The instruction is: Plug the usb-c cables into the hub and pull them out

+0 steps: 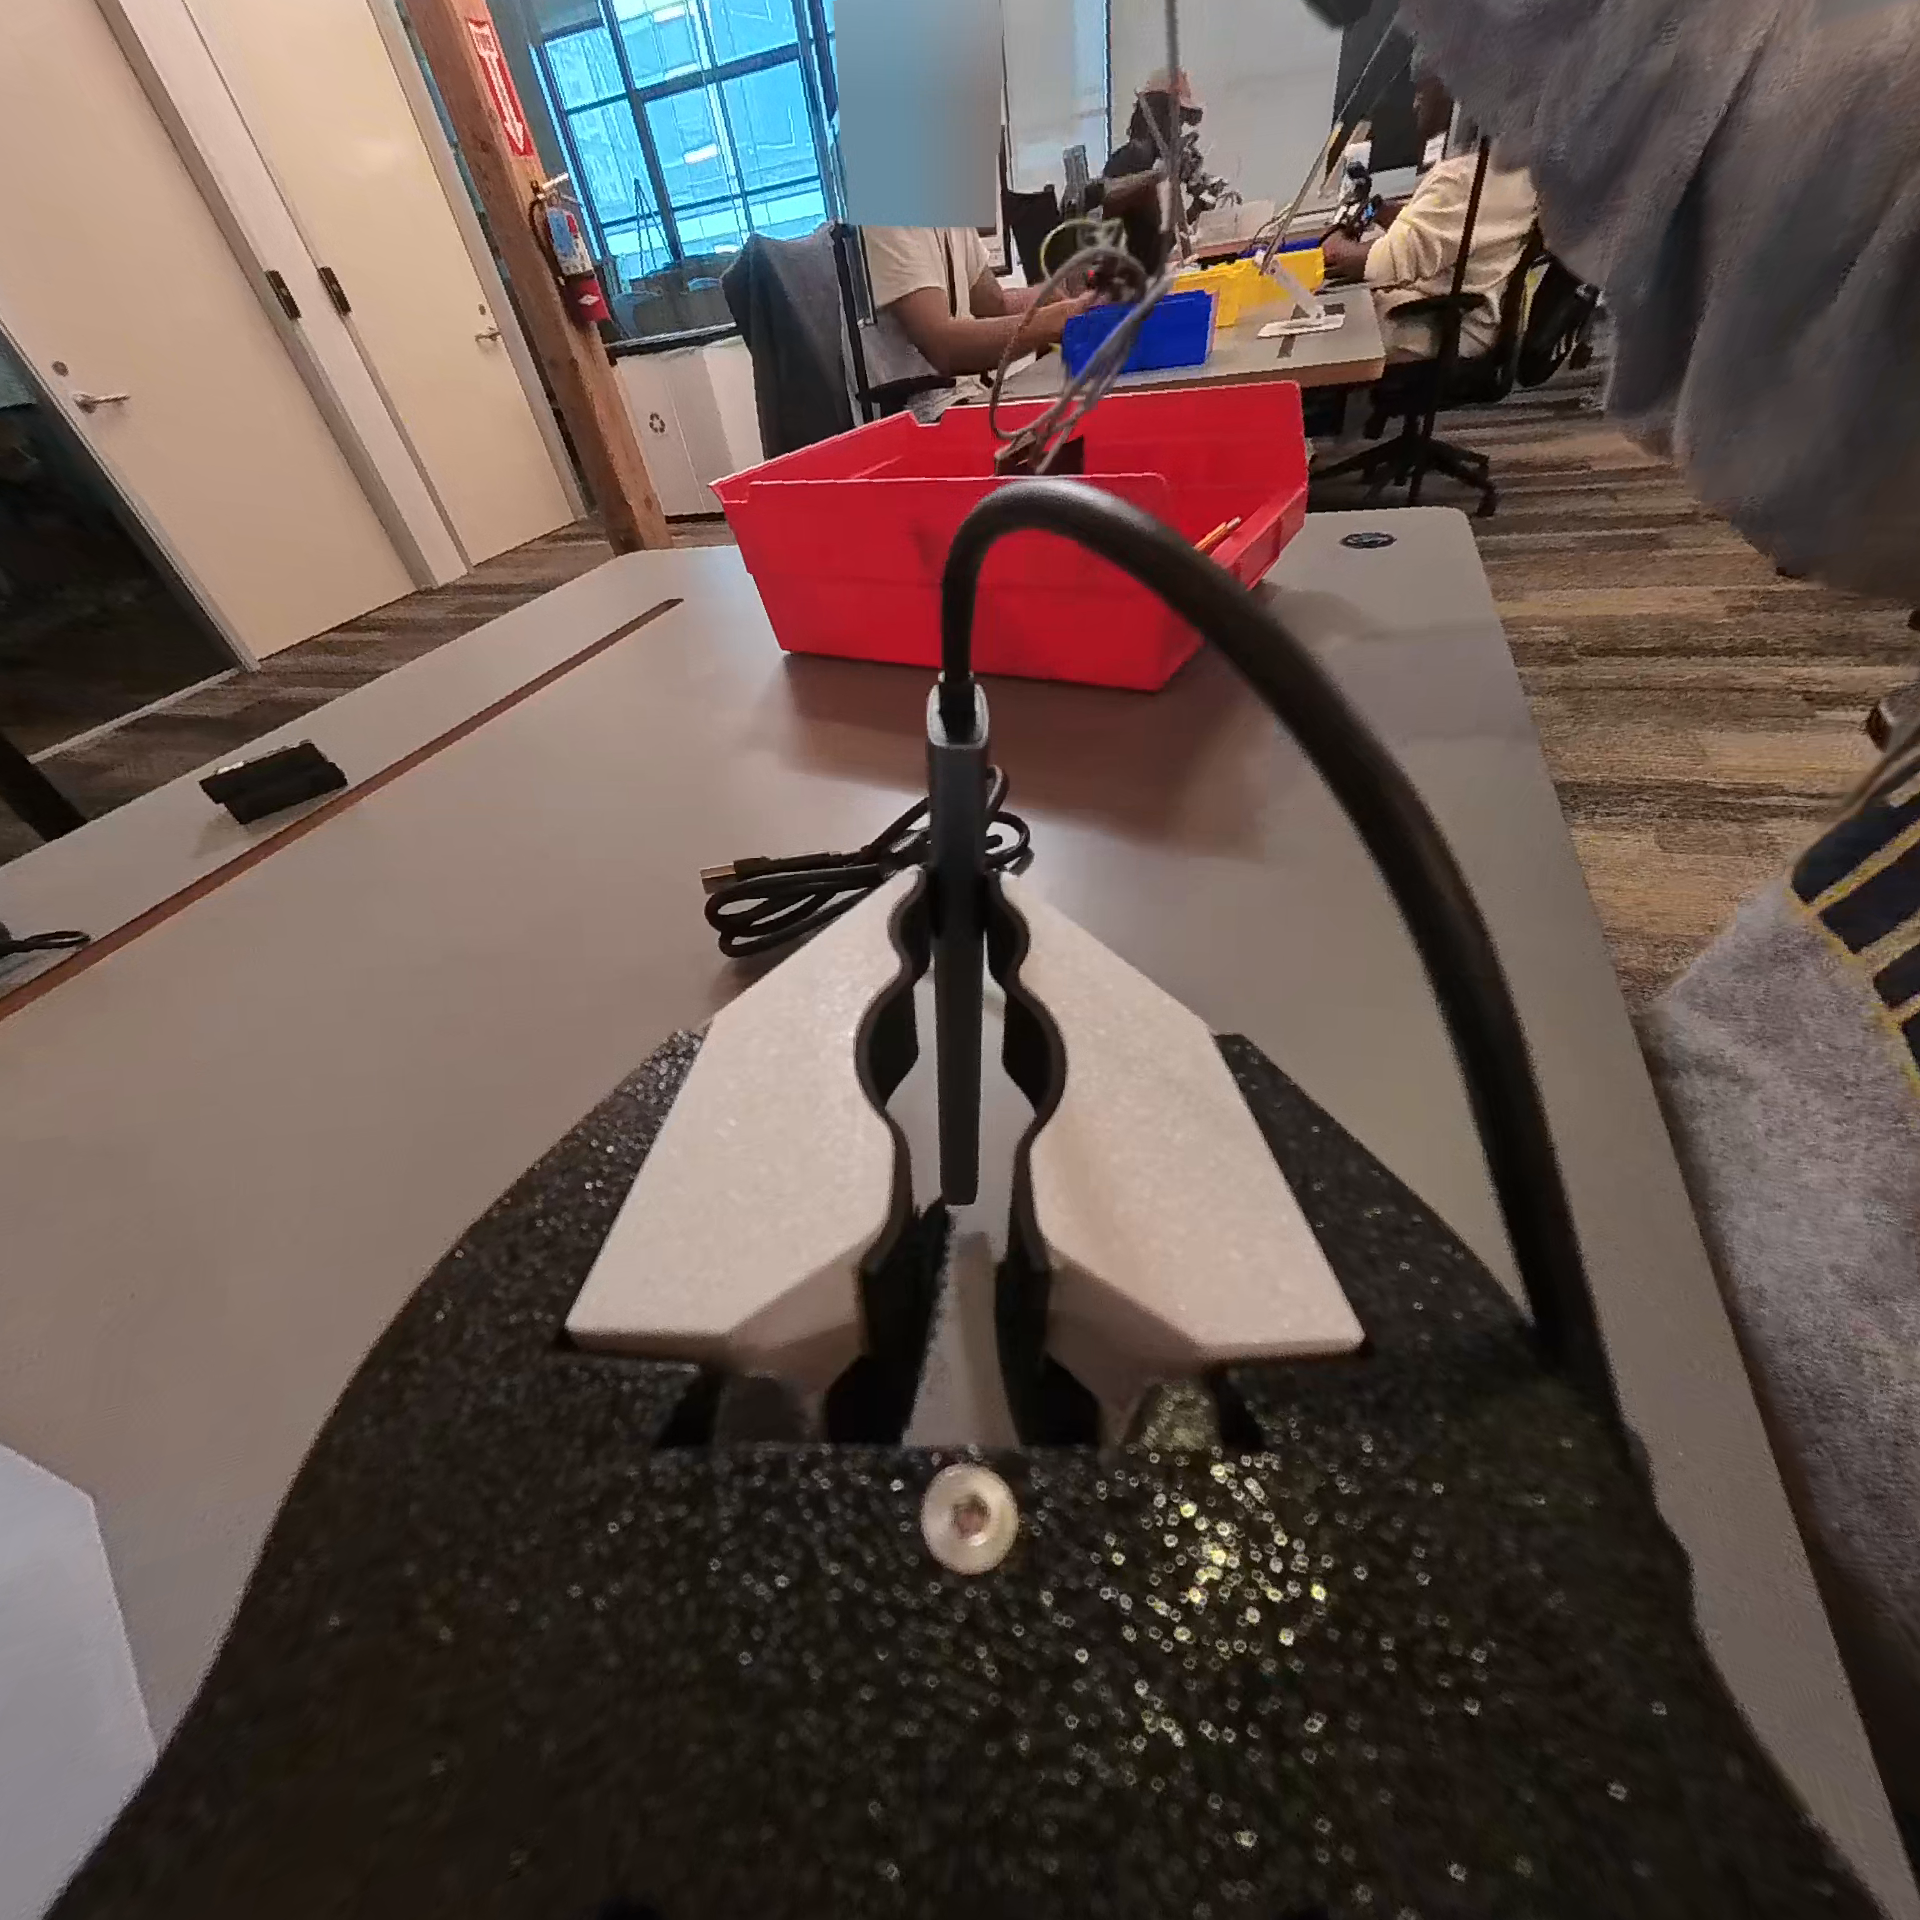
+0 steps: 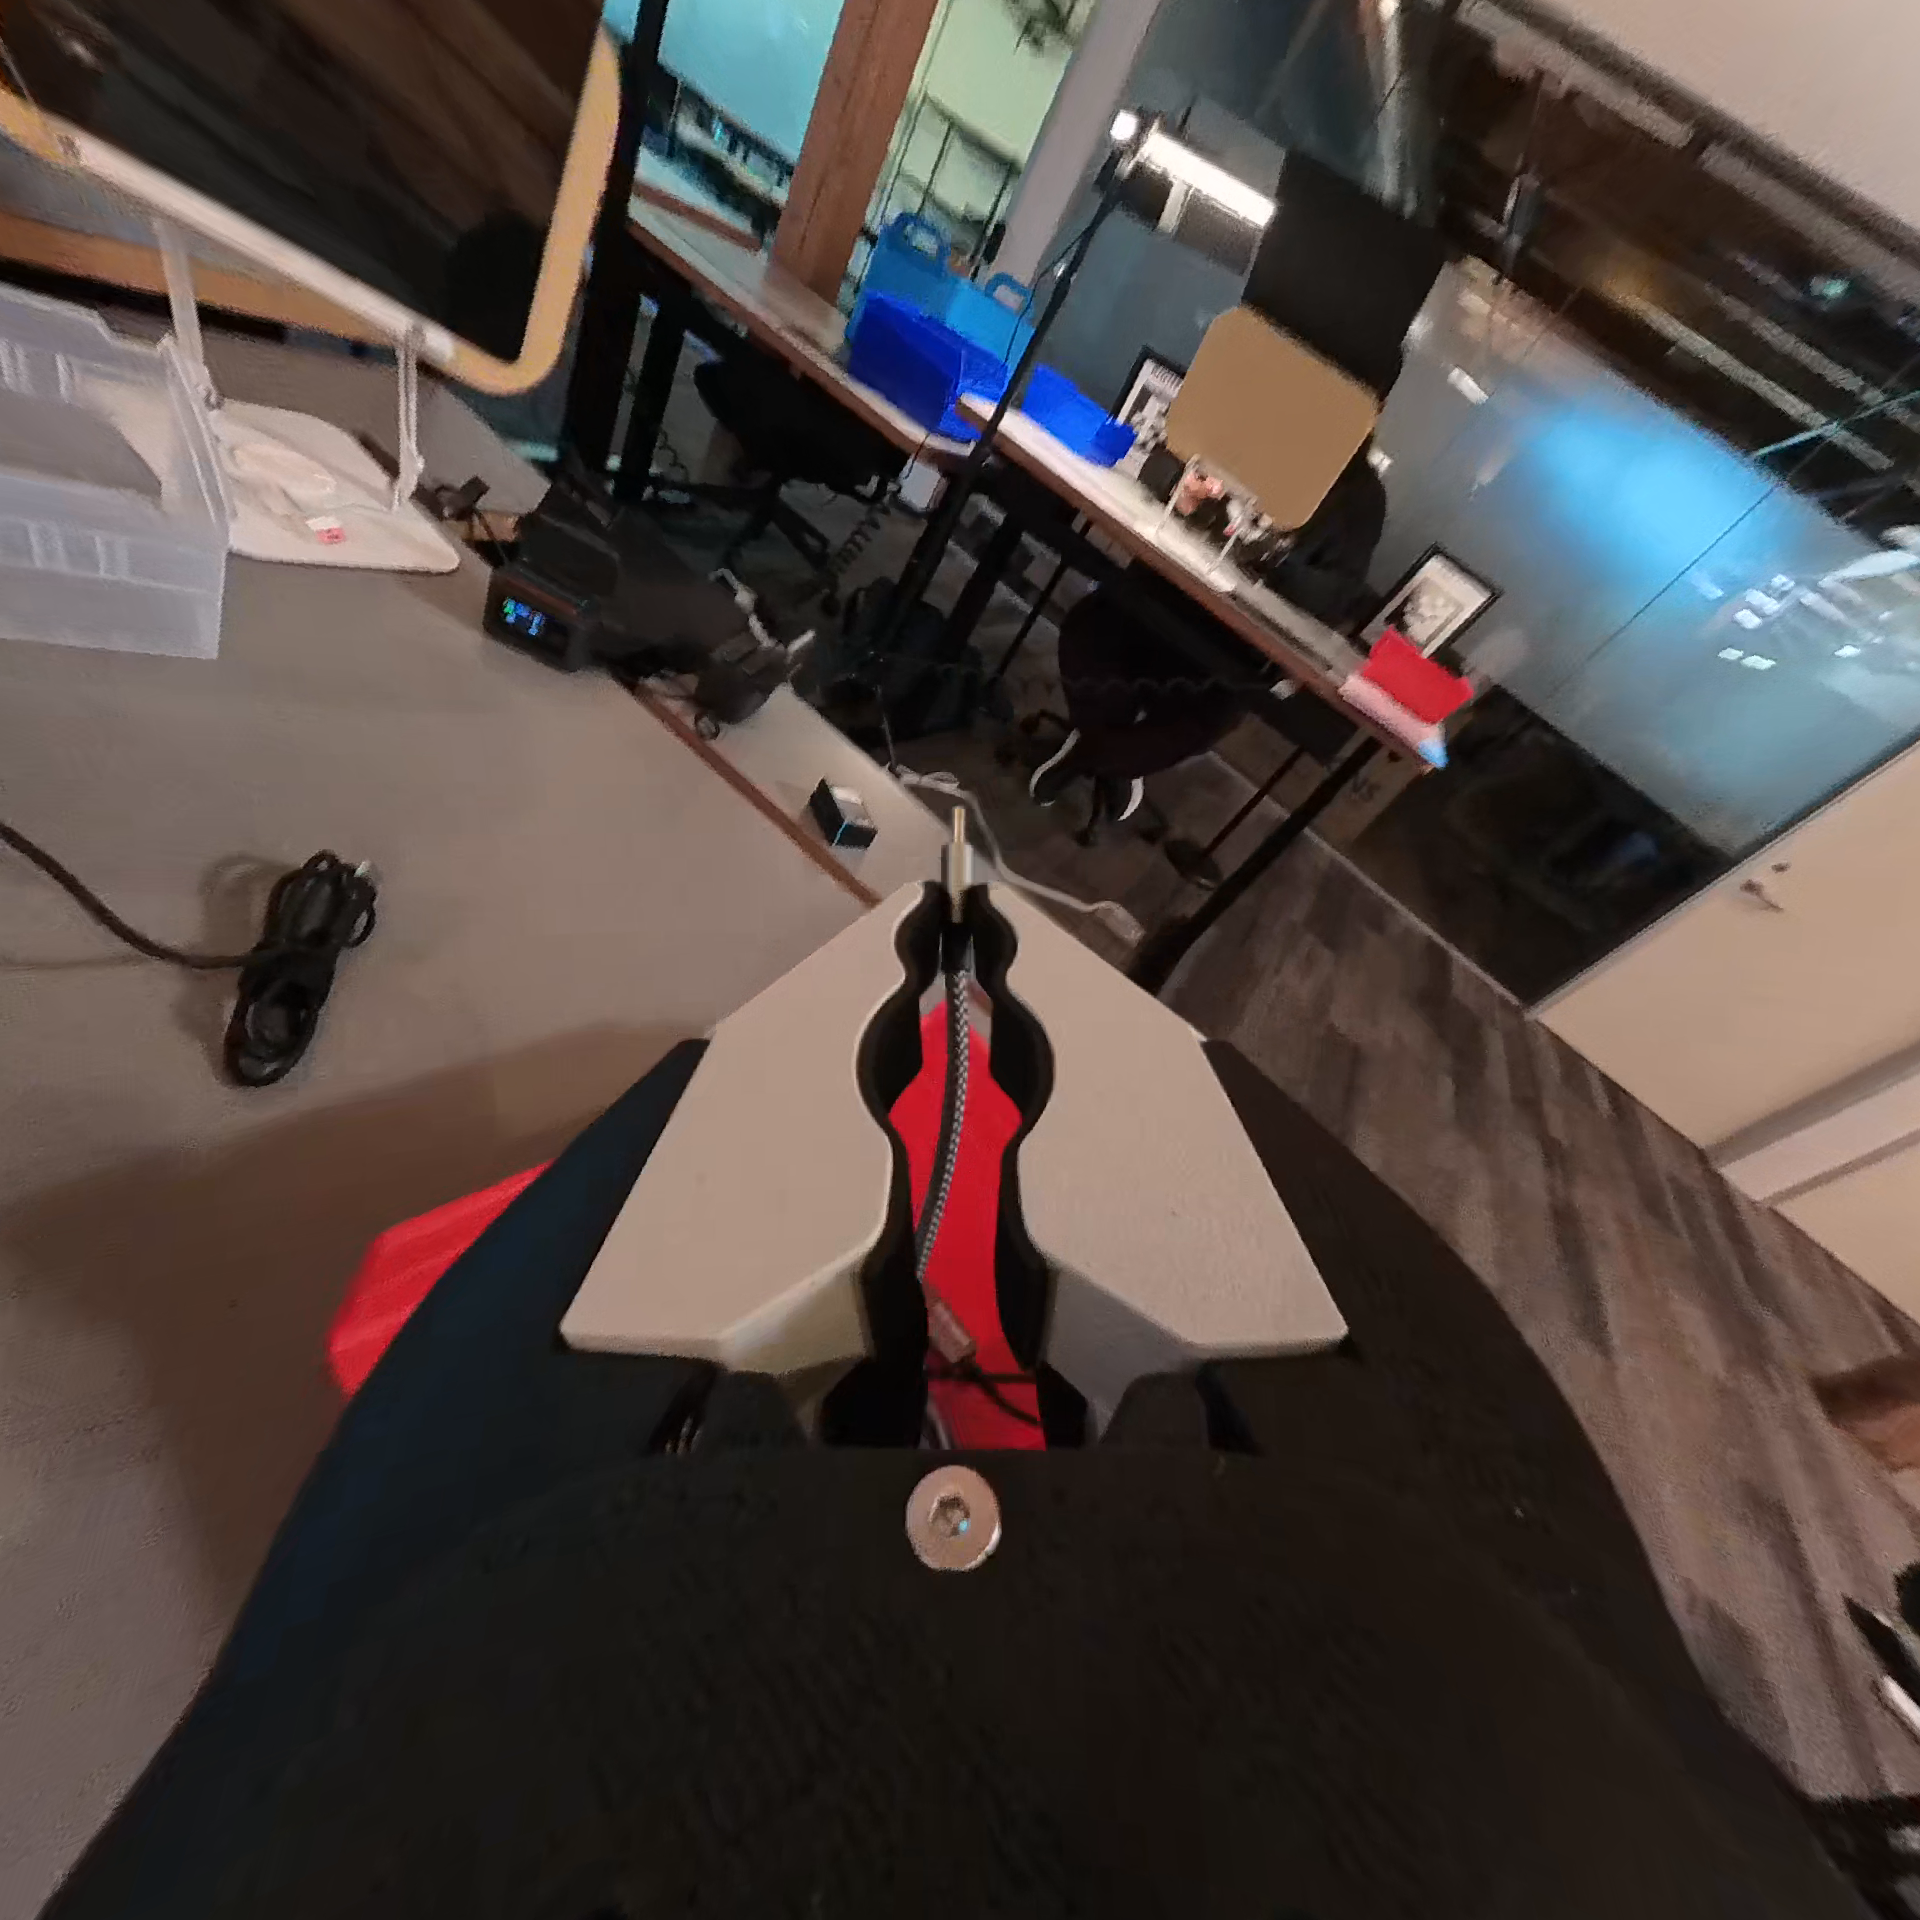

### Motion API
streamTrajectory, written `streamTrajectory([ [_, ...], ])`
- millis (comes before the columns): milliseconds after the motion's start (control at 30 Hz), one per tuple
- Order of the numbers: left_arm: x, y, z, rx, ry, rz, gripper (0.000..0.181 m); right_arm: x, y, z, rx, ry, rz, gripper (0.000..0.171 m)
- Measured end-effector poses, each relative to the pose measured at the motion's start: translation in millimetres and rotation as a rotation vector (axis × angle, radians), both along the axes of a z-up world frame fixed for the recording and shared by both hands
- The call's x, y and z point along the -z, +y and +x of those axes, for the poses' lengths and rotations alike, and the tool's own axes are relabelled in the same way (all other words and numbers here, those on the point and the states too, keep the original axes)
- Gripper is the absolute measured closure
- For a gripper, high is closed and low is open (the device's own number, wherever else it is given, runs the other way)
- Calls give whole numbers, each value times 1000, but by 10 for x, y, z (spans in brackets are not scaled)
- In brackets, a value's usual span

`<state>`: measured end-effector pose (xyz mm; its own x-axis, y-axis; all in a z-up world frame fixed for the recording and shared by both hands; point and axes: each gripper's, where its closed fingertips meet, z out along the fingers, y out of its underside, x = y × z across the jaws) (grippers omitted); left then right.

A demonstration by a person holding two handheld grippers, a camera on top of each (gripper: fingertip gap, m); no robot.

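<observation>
**Left wrist view: hub clamped edge-on, plug held in the other gripper**

Left wrist view shows us our left gripper (image 1: 958, 904) clenched on one slim dark hub (image 1: 956, 997), standing edge-on between the fingertips, its far end poking out past them. One thick black lead (image 1: 1382, 790) arches from that far end back to our right. Behind it on the table (image 1: 416, 1039) we count one coiled black cable (image 1: 831, 883) and one red bin (image 1: 1018, 561).

On the other side, our right gripper (image 2: 956, 914) grips one braided usb-c cable (image 2: 943, 1101) just behind its plug — the metal tip (image 2: 957, 831) juts forward beyond the fingertips, in open air.
</observation>
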<state>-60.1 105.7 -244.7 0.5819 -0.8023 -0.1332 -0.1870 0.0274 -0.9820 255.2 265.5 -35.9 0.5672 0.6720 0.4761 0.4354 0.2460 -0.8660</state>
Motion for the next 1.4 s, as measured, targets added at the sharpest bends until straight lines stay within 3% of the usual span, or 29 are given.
streamTrajectory([
  [267,20,-4,24,12,-6,-16,174,1629,97,65,64,-471,-317,167],
  [333,33,2,32,15,-10,-28,174,1865,74,84,87,-555,-398,158],
  [367,42,9,31,14,-13,-36,174,1857,82,79,123,-581,-387,142],
  [433,57,24,25,15,-33,-63,174,1604,29,-129,155,-600,-224,140],
  [533,62,47,10,20,-74,-100,174,1399,-581,-1168,-149,-474,-83,144],
  [600,67,46,10,28,-80,-103,174,1634,-1130,-1863,-425,-440,-144,133],
  [667,94,26,36,49,-66,-106,174,1985,-1389,-2302,-567,-498,-138,127],
  [800,127,-67,122,117,-17,-71,174,2410,-1552,-2879,-720,-448,-209,142],
  [967,127,-105,130,152,-12,-62,174,2522,-1635,-3135,-801,-421,-250,159],
  [1133,134,-84,121,145,-15,-67,173,2545,-1637,-3144,-819,-430,-270,163],
  [1233,300,-41,121,129,69,-127,152,2548,-1646,-3130,-833,-435,-272,163],
  [1300,386,-75,165,160,122,-154,172,2550,-1655,-3121,-837,-438,-278,164],
  [1400,403,-79,170,152,151,-121,173,2561,-1658,-3112,-839,-440,-297,163],
])
